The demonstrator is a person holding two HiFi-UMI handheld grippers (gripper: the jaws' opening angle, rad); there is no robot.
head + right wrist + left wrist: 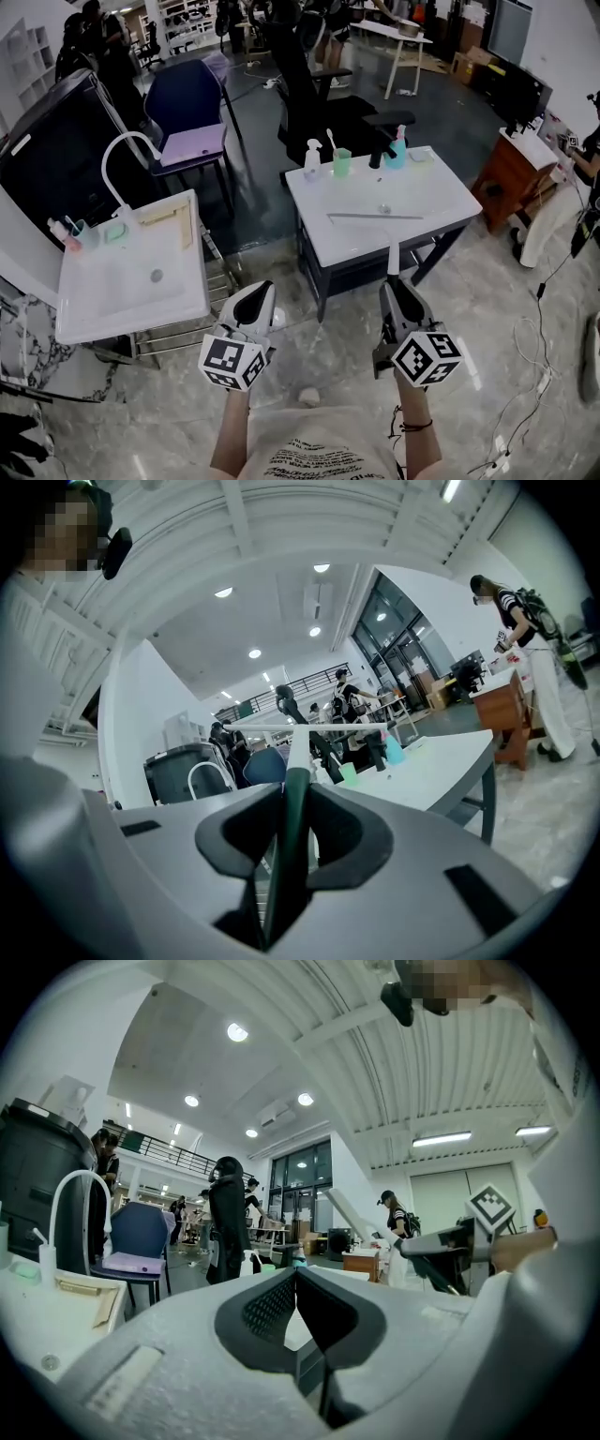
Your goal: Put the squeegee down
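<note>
dark green handle, that's where your right gripper [292,794] has the squeegee [292,829]: both pads are closed on the handle's sides, and the pale shaft runs straight out ahead to the long thin blade [312,727] set crosswise at the far end. in the head view the blade hangs over the bare middle of the white table [441,199]. whether it's touching the top or just above it, i can't tell; from the right gripper view it looks raised.

your left gripper [296,1271] has its pads pressed together with nothing between them, and it's held well off to the side of the table.

expect the squeegee to be light and stiff, but awkward. all the length sits ahead of your grip, so a small tilt of your wrist probably swings the blade a lot. the handle looks smooth and narrow, so it may twist between the pads if the blade catches. the wiping edge is likely soft. nothing here looks breakable, though the frame would clatter if dropped.

the hold near the handle's end is fine for setting it down. keep the blade level, lay it on the open surface short of the green cup [341,162] and bottles along the far edge, and let the shaft rest before you open up.
</note>
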